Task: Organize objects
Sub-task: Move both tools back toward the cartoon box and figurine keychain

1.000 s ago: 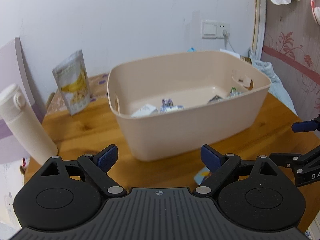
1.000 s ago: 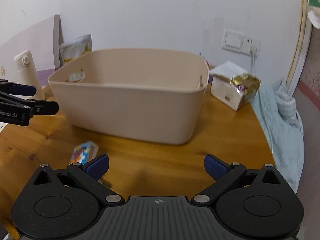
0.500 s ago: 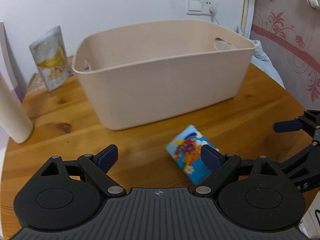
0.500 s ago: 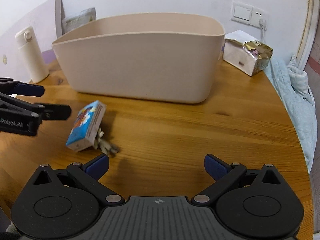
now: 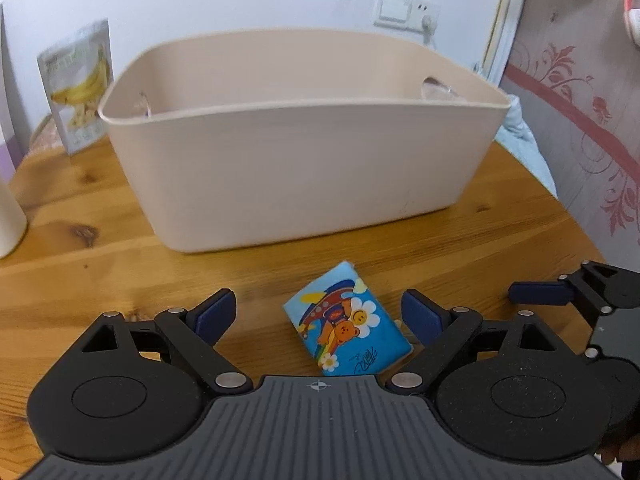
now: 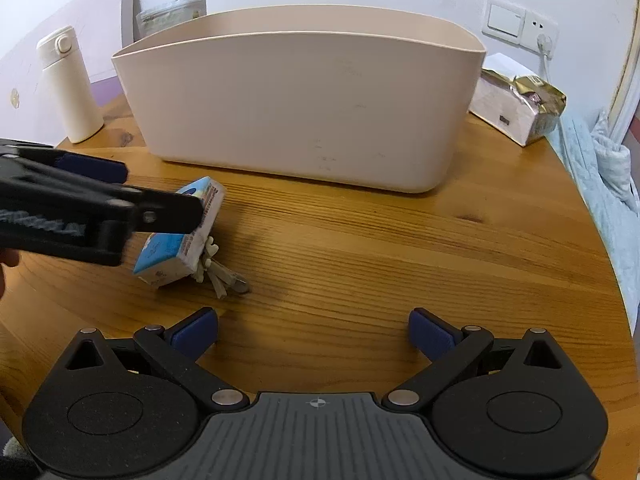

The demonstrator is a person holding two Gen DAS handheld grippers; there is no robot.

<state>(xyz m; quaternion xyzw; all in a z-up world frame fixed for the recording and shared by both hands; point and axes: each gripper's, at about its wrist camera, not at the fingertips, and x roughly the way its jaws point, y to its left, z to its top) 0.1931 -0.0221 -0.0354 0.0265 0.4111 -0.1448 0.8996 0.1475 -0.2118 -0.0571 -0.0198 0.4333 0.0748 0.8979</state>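
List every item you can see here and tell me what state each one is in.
left gripper: open, straddling the pack
right gripper: open, empty
blue tissue pack: lying on the table, not gripped
keys: lying beside the pack
beige bin: upright
white bottle: upright, capped

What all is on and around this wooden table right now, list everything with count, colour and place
Table: one, brown wood, under everything.
Bin: one, beige, middle of table.
Tissue pack: one, blue with cartoon bear, in front of bin, between left gripper's fingers.
Keys: one bunch, pale, beside tissue pack.
Bottle: one, cream, upright left of bin.
Banana pouch: one, silver and yellow, behind bin's left end.
Gold-topped package: one, white and gold, right of bin.
Wall switch: one, white, wall.
Left gripper: black, blue pads, open.
Right gripper: black, blue pads, open, over bare table.
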